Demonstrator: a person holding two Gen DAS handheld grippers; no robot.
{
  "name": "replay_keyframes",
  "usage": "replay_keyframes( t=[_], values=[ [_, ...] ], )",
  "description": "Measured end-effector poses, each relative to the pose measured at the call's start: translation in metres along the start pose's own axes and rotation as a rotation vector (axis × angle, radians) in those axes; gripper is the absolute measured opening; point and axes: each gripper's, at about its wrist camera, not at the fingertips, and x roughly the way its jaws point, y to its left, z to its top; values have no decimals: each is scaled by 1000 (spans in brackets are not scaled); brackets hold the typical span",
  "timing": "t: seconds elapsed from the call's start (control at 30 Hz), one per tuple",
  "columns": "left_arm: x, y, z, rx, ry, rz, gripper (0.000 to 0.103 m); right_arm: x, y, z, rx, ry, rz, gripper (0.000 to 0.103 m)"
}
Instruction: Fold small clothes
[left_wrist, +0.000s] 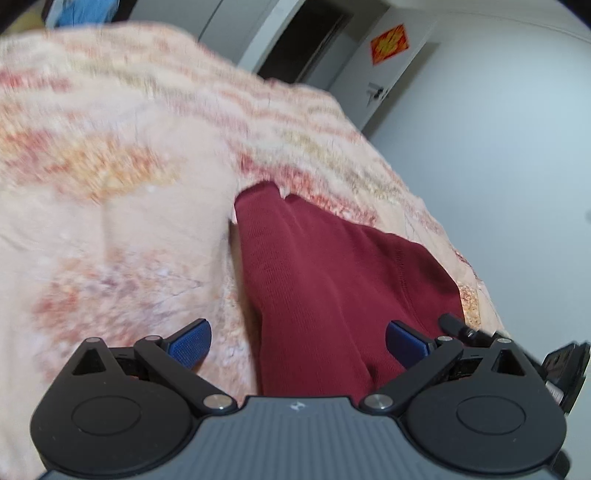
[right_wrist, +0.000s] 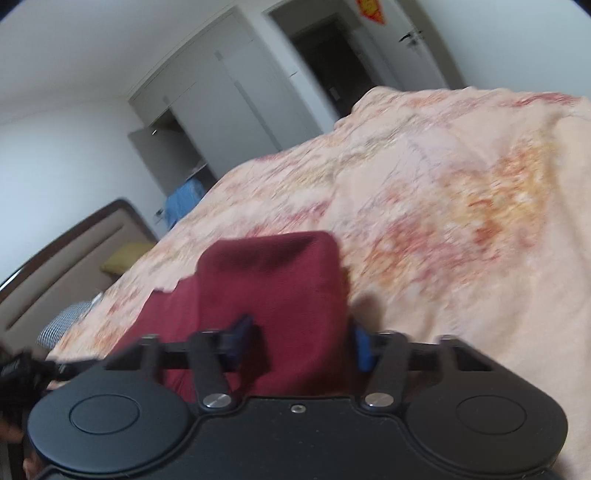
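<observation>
Between your right gripper's (right_wrist: 299, 343) blue pads sits a fold of the dark red garment (right_wrist: 269, 295), apparently pinched. Your left gripper (left_wrist: 297, 345) is spread wide over that garment, touching nothing. Beyond it stretches the peach floral bedspread (left_wrist: 110, 166).

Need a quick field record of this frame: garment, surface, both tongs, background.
garment: dark red knit piece, part folded, lying on the bed
surface: peach floral bedspread, rumpled
left tongs: wide apart, pads clear of the cloth, garment between and ahead of them
right tongs: half closed around a raised fold of the garment; whether the pads press on it cannot be told
background: grey wardrobe, one door open; dark doorway
image quality: motion blur in both views
</observation>
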Motion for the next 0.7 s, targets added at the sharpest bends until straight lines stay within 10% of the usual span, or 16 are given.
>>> replay_keyframes(
  t=[0.1, 0.33, 0.7],
  values=[
    [11, -4, 2, 18, 40, -37, 94, -2, 5, -5, -34, -9, 0, 35],
    [13, -18, 7, 84, 50, 39, 36, -11, 33, 6, -140, -73, 22, 19],
    [-48, -19, 66, 143, -201, 164, 31, 49, 123, 67, -249, -142, 225, 17]
  ],
)
